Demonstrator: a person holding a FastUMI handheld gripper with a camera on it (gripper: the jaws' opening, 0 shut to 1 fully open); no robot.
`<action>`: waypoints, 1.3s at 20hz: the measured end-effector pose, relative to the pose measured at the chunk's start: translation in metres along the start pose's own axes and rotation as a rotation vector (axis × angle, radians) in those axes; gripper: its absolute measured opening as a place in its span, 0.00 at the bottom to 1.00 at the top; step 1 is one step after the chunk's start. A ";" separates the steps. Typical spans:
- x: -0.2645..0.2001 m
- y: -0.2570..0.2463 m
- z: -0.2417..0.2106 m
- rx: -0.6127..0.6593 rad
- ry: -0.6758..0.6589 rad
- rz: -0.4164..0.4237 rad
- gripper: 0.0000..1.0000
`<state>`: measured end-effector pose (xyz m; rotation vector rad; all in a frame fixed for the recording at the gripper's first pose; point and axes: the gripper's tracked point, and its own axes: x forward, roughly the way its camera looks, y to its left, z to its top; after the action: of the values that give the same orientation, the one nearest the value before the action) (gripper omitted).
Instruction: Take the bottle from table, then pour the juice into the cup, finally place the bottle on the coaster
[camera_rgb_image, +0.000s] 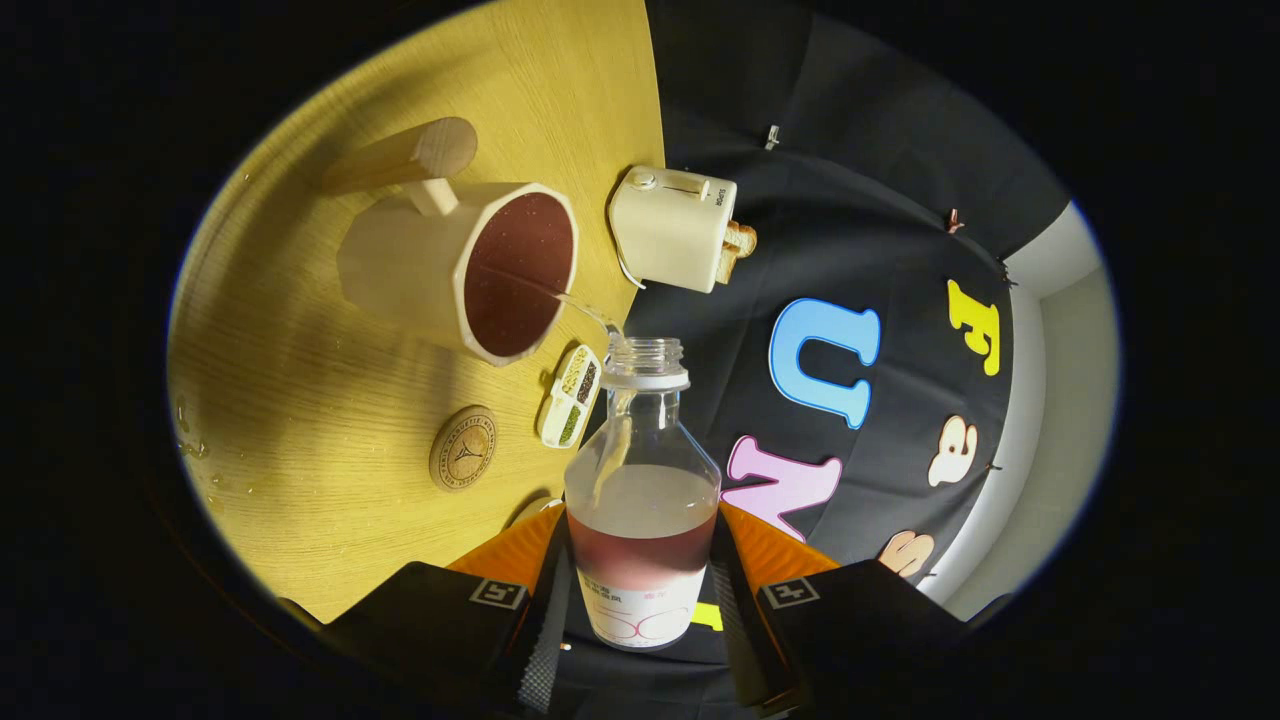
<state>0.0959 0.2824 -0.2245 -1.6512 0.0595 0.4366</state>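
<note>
My gripper (640, 600) is shut on a clear bottle (642, 480), both fingers pressing its lower sides. The bottle has no cap and is tipped so its mouth points toward a cream cup (470, 265) with a wooden handle, just beyond the fingers on the wooden table (300, 400). A thin stream of juice (580, 305) runs from the bottle's mouth into the cup, which holds dark red juice. Dark red juice also fills part of the bottle. A round cork coaster (463, 447) lies on the table beside the cup, nearer to my fingers.
A cream toaster (672, 228) with bread slices in it stands past the cup near the table's far edge. A small white tray of seeds or grains (571, 395) lies between the cup and the bottle's neck. A few drops wet the table by its edge (195, 445).
</note>
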 end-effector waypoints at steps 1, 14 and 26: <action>-0.001 0.000 0.000 -0.003 -0.002 -0.002 0.70; -0.002 0.001 -0.001 -0.056 -0.016 0.005 0.70; 0.002 -0.007 0.005 -0.120 -0.041 -0.005 0.70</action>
<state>0.0983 0.2890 -0.2185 -1.7596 -0.0009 0.4777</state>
